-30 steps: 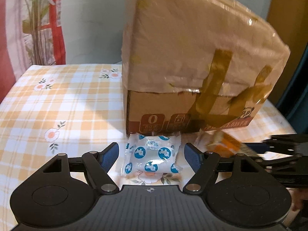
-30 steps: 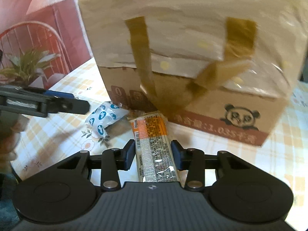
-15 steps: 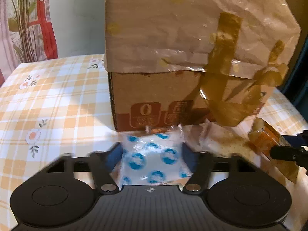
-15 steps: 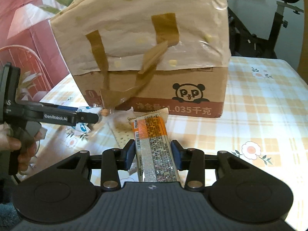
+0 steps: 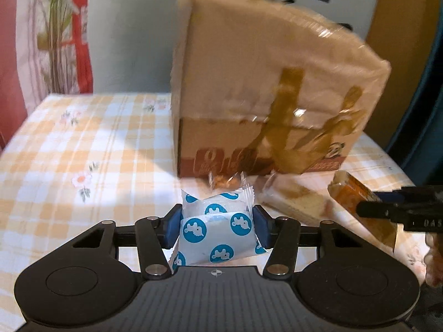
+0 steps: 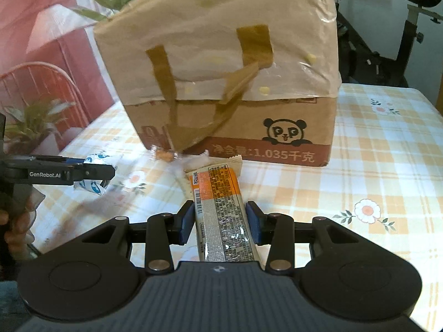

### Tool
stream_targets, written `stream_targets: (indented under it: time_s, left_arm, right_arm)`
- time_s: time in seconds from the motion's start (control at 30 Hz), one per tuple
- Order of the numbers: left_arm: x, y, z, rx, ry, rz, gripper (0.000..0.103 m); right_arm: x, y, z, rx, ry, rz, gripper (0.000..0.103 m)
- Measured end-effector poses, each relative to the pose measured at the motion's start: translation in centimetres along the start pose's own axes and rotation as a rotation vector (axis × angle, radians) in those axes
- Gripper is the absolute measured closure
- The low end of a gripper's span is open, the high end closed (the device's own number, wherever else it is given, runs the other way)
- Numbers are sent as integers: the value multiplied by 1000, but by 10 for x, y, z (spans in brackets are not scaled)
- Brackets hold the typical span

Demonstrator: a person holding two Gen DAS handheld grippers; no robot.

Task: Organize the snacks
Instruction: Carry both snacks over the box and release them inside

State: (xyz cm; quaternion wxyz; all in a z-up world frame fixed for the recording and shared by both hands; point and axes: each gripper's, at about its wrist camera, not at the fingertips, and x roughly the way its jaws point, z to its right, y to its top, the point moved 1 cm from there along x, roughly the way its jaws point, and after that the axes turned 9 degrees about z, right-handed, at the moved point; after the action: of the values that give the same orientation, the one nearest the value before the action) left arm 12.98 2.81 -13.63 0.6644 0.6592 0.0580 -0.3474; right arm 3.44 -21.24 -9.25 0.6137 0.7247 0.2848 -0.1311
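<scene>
Since a second ago: left gripper [image 5: 217, 228] has just been closing, its blue pads now pressing the sides of the white packet with blue spots [image 5: 218, 235], which earlier lay loose on the cloth between spread jaws.
Packet, place: one, clamped at the near edge of the left wrist view, lifted clear of the table as far as can be told.
Orange bar [image 6: 223, 210]: one, long and flat in an orange and silver wrapper, clamped lengthwise in the right gripper [image 6: 220, 222], whose jaws are drawn in tight against its sides.
Loose snacks: two on the cloth just near the box, a small clear-wrapped brown sweet [image 5: 223, 181] and a pale wafer pack [image 5: 293, 203] to its right.
Box [image 6: 235, 88]: one cardboard carton, upper part wrapped in plastic and crossed by brown tape, a panda printed on its front, standing far of both grippers.
Table [image 6: 382, 166]: one, under an orange checked cloth with flowers.
Person: one hand [image 6: 16, 229] at far left on the left gripper's handle.
</scene>
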Motion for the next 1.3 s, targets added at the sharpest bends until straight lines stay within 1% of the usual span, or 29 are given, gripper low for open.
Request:
stream_targets:
  time_s: [0.07,0.13,0.2,0.3,0.37,0.47,0.53,0.63,0.73,0.8,0.9,1.03,1.07,1.17,1.2,1.23,1.27,1.3]
  left_arm:
    - [-10,11,5,18,-19,31,47]
    - [-19,25,9,33,-42,73,47]
    - [-26,41,17,57,-46,138,47]
    - [-35,71,28,81,-54,233,47]
    - [-37,92,36,94,-67,293,47]
    - [-31,124,49,112,-63,369,47]
    - [-22,140,58,132,-52,394,47]
    - [7,164,71,133,-60,377,47]
    - [40,174,80,155,-43,327,47]
    - [62,177,85,156,-39,285,47]
    - [85,177,86,157,-46,249,44]
    - [110,177,82,157,-44,183,39]
    - [113,177,80,158,-44,174,38]
    - [113,178,80,174,-45,181,30]
    - [106,177,77,175,-47,183,28]
    - [103,178,77,174,-48,186,27]
    - [99,178,77,173,-50,191,27]
    - [95,178,77,174,-54,197,27]
  right_arm:
    - [-9,6,-2,0,13,25,61]
    - [-23,16,-5,-8,32,70,60]
    - [-37,30,-7,-18,48,121,61]
    - [-56,60,-9,-28,68,208,60]
    - [-64,82,-6,-2,91,256,60]
    - [-74,118,-5,-17,104,344,60]
    - [-74,140,-6,-51,90,393,60]
    - [-62,170,-2,-104,45,444,60]
    - [-34,193,8,-109,-2,447,60]
    - [-15,203,15,-99,-26,425,61]
    - [14,212,29,-41,-19,375,61]
    - [42,212,40,-45,-44,320,60]
    - [47,211,42,-43,-53,308,60]
    - [54,208,45,-58,-106,280,56]
    - [52,208,44,-68,-107,286,52]
    - [50,207,44,-71,-102,293,41]
    - [48,207,45,-67,-98,298,35]
    - [45,207,44,-62,-94,306,35]
